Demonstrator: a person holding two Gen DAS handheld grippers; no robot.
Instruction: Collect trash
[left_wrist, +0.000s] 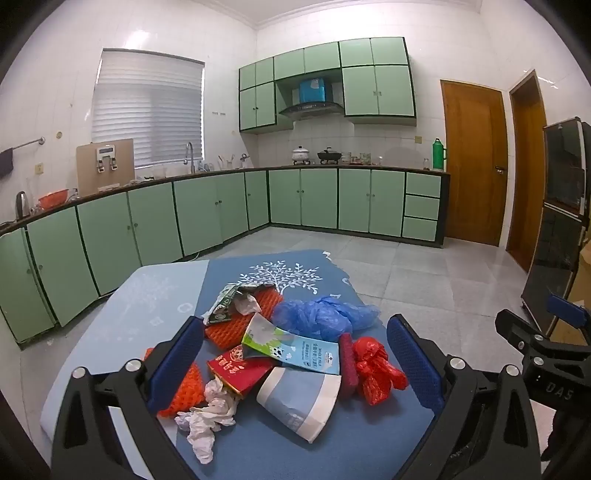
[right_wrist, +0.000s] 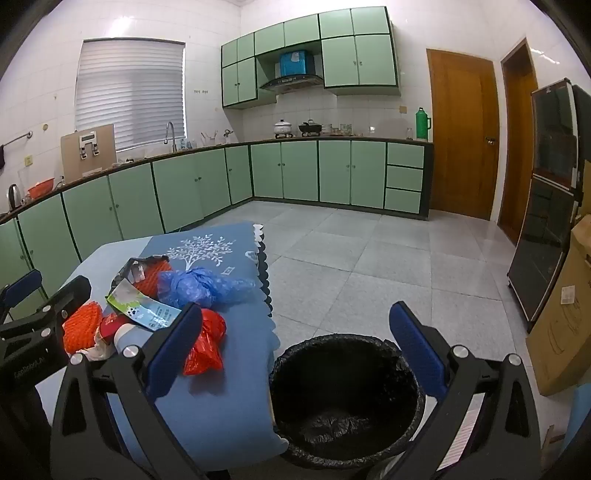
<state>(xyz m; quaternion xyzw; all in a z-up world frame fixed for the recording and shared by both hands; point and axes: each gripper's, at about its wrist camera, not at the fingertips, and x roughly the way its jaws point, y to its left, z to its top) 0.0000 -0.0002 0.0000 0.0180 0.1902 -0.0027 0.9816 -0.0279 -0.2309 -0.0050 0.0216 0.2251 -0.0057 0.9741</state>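
A heap of trash lies on the blue-clothed table (left_wrist: 155, 295): a crumpled blue plastic bag (left_wrist: 325, 314), a red plastic bag (left_wrist: 376, 369), a milk carton (left_wrist: 295, 349), a paper cup (left_wrist: 299, 402), a red packet (left_wrist: 240, 369), white tissue (left_wrist: 210, 417), orange foam netting (left_wrist: 184, 391) and a dark wrapper (left_wrist: 229, 299). My left gripper (left_wrist: 295, 365) hovers open over the near side of the heap, holding nothing. My right gripper (right_wrist: 295, 350) is open and empty above the bin (right_wrist: 347, 402), which has a black liner and stands beside the table's edge (right_wrist: 266, 302).
Green kitchen cabinets (right_wrist: 184, 192) run along the left and far walls. A dark glass cabinet (right_wrist: 546, 206) and a cardboard box (right_wrist: 561, 317) stand to the right. Grey floor tiles (right_wrist: 369, 258) lie beyond the table. Two wooden doors (right_wrist: 461, 136) are at the back right.
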